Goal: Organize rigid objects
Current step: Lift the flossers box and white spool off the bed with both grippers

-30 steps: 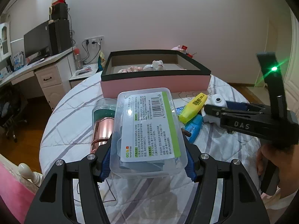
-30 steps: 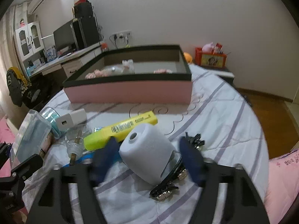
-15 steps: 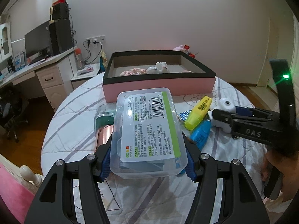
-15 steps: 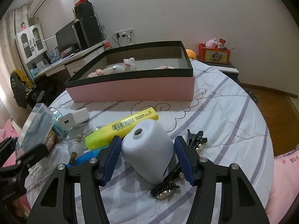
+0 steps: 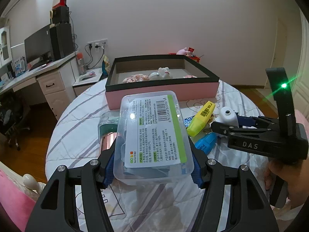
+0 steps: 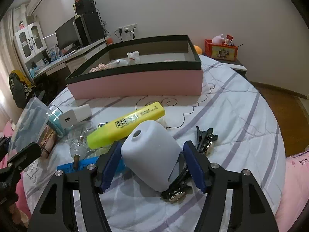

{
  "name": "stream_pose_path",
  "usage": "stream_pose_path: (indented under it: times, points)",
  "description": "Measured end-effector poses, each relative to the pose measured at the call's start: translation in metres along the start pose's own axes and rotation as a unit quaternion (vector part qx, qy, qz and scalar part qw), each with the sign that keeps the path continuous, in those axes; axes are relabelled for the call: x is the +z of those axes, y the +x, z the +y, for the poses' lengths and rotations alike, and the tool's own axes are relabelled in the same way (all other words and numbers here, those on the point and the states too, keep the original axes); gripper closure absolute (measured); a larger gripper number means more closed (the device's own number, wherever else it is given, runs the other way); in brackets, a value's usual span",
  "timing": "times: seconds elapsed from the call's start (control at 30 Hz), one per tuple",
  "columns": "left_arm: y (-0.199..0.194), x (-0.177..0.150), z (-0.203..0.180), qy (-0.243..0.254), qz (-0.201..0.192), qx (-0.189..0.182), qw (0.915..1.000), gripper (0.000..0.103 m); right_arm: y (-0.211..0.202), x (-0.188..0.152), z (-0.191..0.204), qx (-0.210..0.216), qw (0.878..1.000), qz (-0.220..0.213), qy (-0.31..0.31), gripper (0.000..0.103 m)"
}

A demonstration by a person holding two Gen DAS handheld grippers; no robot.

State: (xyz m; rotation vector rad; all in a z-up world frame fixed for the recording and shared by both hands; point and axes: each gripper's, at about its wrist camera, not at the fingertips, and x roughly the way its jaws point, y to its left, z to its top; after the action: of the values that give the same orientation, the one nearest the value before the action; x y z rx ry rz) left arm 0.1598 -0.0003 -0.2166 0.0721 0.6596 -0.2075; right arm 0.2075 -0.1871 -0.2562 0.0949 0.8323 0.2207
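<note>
At lower centre of the left wrist view, the left claw (image 5: 152,171) clamps a clear plastic case (image 5: 152,137) by its sides, label up, the case tilted above a round table (image 5: 77,127) under a striped cloth. Just behind the case, left of centre, lies a teal-and-copper tube (image 5: 107,133). In the right wrist view, the right claw (image 6: 152,166) straddles a white spool (image 6: 151,154) standing tilted at lower centre; its jaws have just been opening, and the blue pads (image 6: 194,166) stand slightly clear of the spool's sides. A black hair clip (image 6: 205,139) lies just right of the spool, partly beneath it. Touching the spool's upper left, a yellow highlighter (image 6: 127,121) lies diagonally across mid-frame, with a blue one (image 5: 205,142) below it and a white charger (image 6: 75,115) at mid-left. A pink box with a black rim (image 6: 137,83) sits on the far side of the table, across the upper centre of both views, holding a small white figurine (image 6: 133,57) and pinkish items. A hand (image 5: 285,177) grips the right claw's handle at the right edge of the left wrist view.
</note>
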Motion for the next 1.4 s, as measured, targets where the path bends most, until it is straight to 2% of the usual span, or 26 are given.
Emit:
stream_pose_path:
  times: [0.23, 0.5, 0.67, 0.83, 0.93, 1.0, 1.27, 1.33, 1.4]
  points:
    - [-0.001, 0.002, -0.001, 0.003, 0.000, -0.003, 1.0000, 0.040, 0.001, -0.002, 0.002, -0.004, 1.000, 0.004, -0.011, 0.033]
    - [-0.006, 0.005, -0.001, 0.006, -0.010, 0.000, 0.9999, 0.040, -0.017, -0.010, 0.006, -0.002, 0.999, -0.038, -0.019, 0.045]
    - [-0.010, 0.007, -0.001, 0.009, -0.017, 0.007, 0.9998, 0.040, -0.022, -0.011, 0.010, 0.000, 0.999, -0.043, -0.023, 0.046]
    - [-0.011, 0.005, 0.002, 0.007, -0.016, 0.009, 0.9998, 0.040, -0.027, -0.021, 0.003, 0.014, 0.999, -0.043, -0.004, 0.046]
    - [-0.011, 0.006, 0.002, 0.007, -0.015, 0.011, 0.9998, 0.040, -0.039, -0.027, -0.004, 0.036, 0.998, -0.057, 0.016, 0.047]
    - [-0.010, 0.007, 0.002, 0.005, -0.016, 0.010, 0.9998, 0.040, -0.043, -0.029, -0.007, 0.032, 0.997, -0.066, 0.019, 0.047]
    - [-0.015, 0.006, -0.002, 0.015, -0.018, 0.011, 0.9997, 0.039, -0.051, -0.049, -0.005, 0.061, 0.997, -0.049, 0.021, 0.047]
    - [-0.014, 0.005, -0.002, 0.013, -0.016, 0.009, 0.9997, 0.039, -0.052, -0.051, -0.003, 0.055, 0.997, -0.058, 0.018, 0.046]
    - [-0.014, 0.005, -0.003, 0.014, -0.014, 0.009, 0.9998, 0.039, -0.047, -0.050, 0.004, 0.046, 0.998, -0.048, 0.001, 0.044]
